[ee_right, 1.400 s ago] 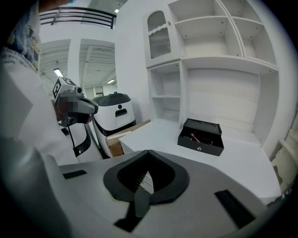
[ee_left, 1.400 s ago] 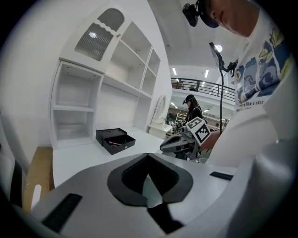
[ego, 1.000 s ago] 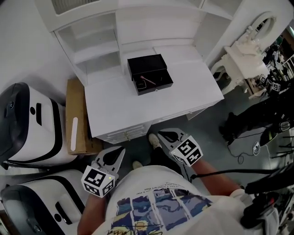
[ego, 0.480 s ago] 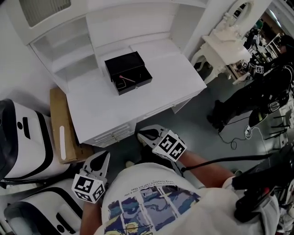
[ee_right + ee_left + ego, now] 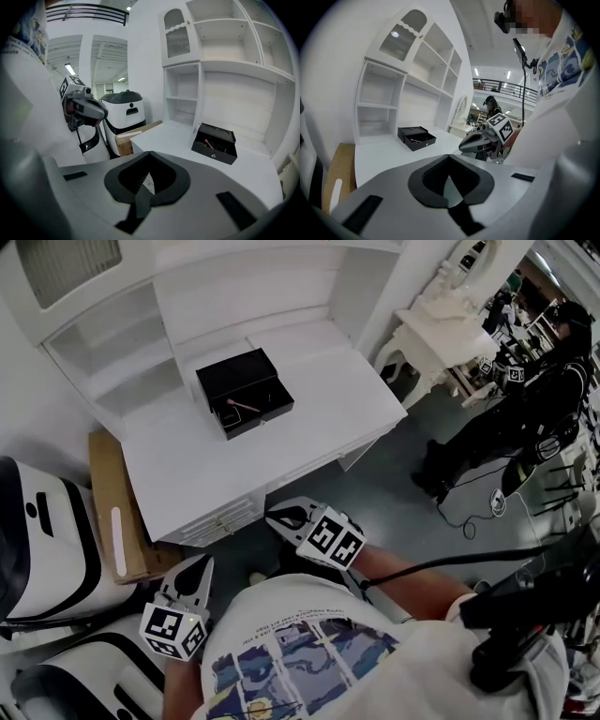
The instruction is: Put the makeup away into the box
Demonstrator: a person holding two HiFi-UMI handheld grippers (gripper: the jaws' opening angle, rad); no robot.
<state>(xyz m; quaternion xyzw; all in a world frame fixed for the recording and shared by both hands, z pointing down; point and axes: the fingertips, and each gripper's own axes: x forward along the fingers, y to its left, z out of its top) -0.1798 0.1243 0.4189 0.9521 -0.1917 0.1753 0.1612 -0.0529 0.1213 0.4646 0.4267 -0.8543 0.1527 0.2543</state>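
At the far left a white-and-black machine [image 5: 37, 521] stands next to a brown cardboard carton [image 5: 105, 486], which lies just beside the white worktop [image 5: 309, 418]; the left tongs [image 5: 201, 563] hang low in front of the worktop's front edge, jaws together with nothing between them; the open black box [image 5: 232, 373] sits toward the back of the worktop, lid raised, with a slim pinkish makeup stick [image 5: 242, 405] lying inside (any other contents are too small to tell); the right tongs [image 5: 274, 518] are likewise closed and empty, well apart from the box; farther right stands a person in dark clothes [image 5: 539, 399].
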